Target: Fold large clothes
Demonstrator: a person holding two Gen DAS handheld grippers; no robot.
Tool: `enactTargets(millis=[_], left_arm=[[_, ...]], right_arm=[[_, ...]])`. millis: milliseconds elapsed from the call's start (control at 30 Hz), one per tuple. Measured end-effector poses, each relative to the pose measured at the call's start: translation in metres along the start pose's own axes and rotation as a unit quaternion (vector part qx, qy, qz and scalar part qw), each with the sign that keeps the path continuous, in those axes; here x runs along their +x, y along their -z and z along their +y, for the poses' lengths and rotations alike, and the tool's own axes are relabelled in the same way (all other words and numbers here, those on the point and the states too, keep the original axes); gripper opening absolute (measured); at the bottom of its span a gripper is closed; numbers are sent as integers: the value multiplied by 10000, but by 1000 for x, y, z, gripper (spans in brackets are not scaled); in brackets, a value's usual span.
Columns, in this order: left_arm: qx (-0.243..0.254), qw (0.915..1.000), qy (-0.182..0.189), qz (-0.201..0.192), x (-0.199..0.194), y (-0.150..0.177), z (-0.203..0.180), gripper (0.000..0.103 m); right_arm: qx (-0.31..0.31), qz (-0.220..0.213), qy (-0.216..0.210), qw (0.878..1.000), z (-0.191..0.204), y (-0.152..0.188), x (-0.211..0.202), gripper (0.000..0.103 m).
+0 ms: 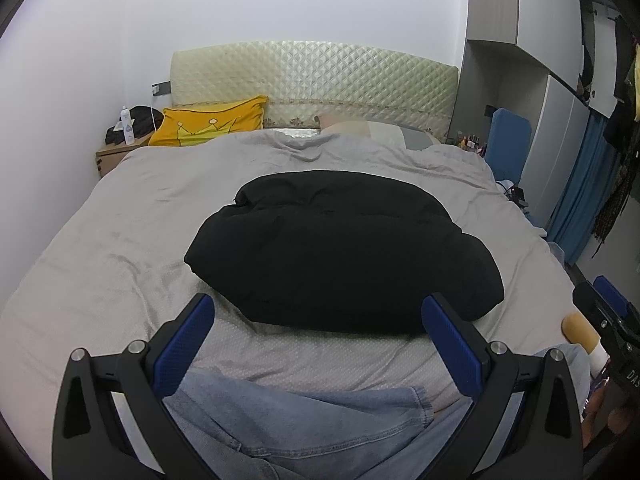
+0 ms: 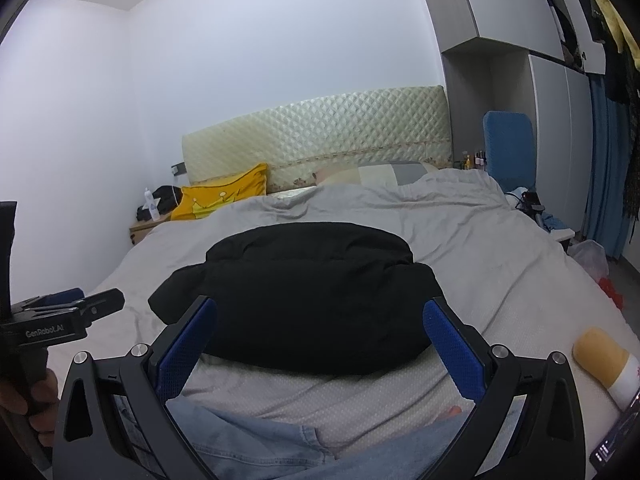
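A black padded garment is seen bundled in a thick mound on the middle of the bed, on a grey cover that is creased toward the pillows. The left gripper is held wide open above the near edge of the bed, nothing between its blue pads, short of the garment's near hem. The right gripper is likewise spread wide and empty, its fingers framing the garment's near edge without a visible grip. Pale blue denim is seen below both grippers at the frame bottom. A tan and white cylindrical cushion lies at the bed's right edge. A yellow pillow with a crown motif is propped against the quilted cream headboard; a patchwork pillow is partly tucked under the cover. A wooden nightstand at left carries a white bottle and a dark heap. A blue chair back, small bottles, grey wardrobes and a blue curtain are noted at right; walls are plain white. "GenRobot.AI" is read on the left gripper's body in the right wrist view; "DAS" is partly legible at the left view's right edge.
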State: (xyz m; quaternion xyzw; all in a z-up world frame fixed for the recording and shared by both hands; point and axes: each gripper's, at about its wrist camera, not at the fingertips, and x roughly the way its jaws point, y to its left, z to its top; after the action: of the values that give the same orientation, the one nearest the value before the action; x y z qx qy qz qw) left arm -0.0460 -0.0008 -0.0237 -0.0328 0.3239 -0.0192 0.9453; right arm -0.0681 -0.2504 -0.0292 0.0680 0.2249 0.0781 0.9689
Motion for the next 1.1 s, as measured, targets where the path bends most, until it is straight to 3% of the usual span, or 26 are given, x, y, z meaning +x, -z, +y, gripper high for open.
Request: enactTargets(millis=[1100], left_arm=[[16, 10000, -44, -61, 2, 5, 1, 103]], right_arm=[[-15, -71, 52, 10000, 2, 4, -5, 103]])
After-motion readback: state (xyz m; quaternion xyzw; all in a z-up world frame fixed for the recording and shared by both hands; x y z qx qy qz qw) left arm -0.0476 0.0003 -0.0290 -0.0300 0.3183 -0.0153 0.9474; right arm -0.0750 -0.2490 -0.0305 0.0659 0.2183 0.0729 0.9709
